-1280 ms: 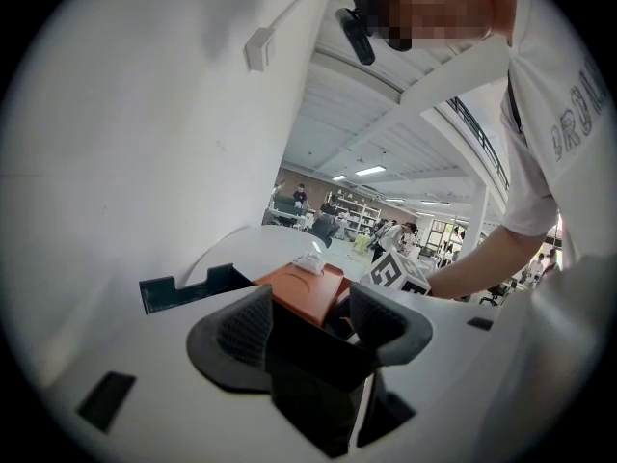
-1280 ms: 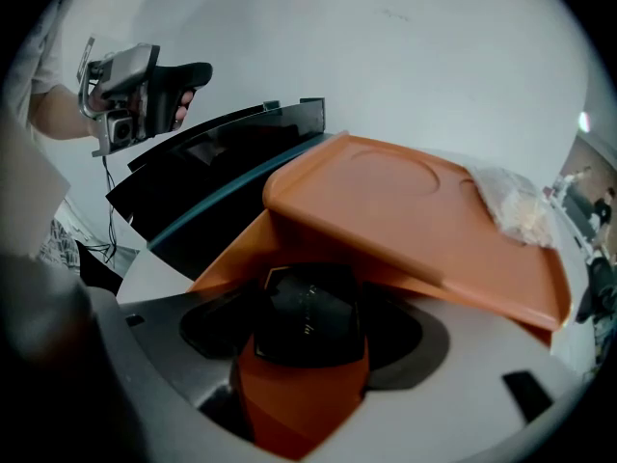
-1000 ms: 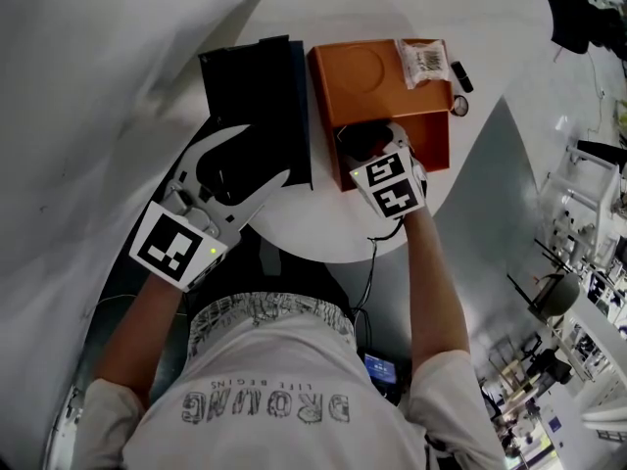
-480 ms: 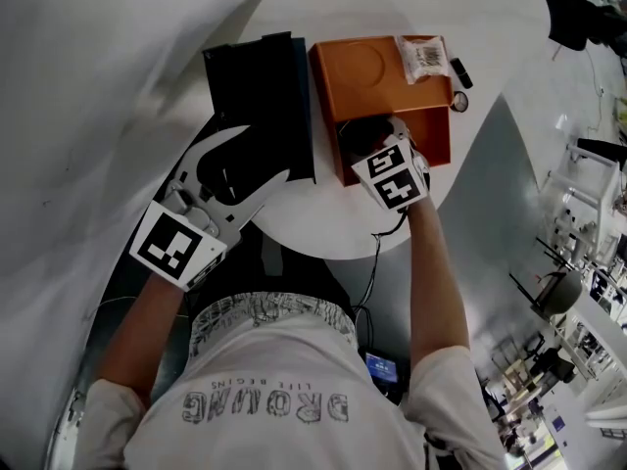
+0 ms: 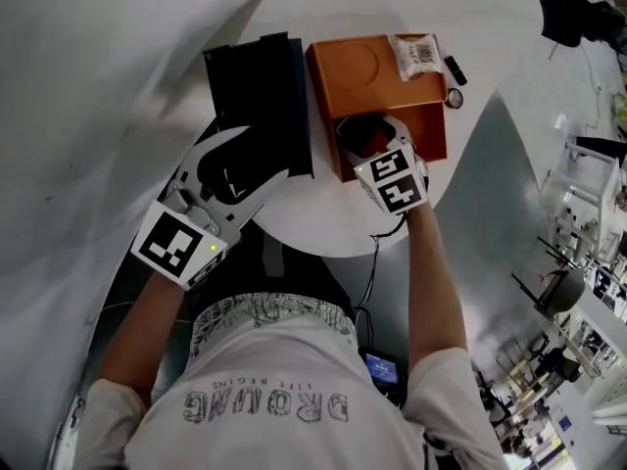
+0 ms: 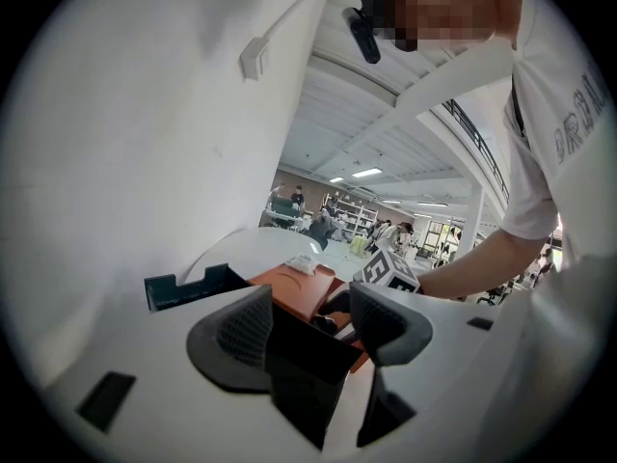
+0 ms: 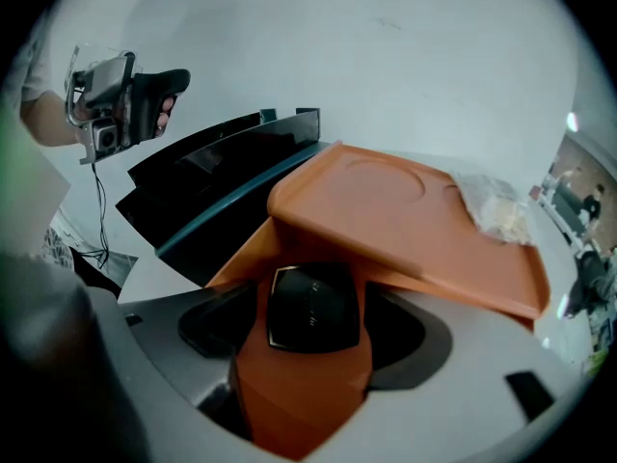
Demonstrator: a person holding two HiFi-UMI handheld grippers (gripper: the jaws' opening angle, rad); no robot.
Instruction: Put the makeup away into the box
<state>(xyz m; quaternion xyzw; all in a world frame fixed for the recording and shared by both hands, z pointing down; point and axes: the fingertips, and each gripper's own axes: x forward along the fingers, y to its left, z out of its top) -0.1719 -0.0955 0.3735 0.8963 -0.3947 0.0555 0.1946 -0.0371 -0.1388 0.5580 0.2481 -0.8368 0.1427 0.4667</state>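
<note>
Right gripper (image 7: pixel 313 334) clamps black compact (image 7: pixel 312 305) inside orange box (image 5: pixel 432 131) — left gripper (image 6: pixel 308 322) gapes.

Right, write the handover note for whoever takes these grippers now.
Left gripper: open, holding nothing, at the near corner of the black case.
Right gripper: down in the orange box, jaws either side of the black compact; grip unclear.
Done: compact is inside the box's open compartment.
Left: release if held, then withdraw. A clear packet lies on the box's tray, and two small items sit on the table beside it, probably next.
</note>
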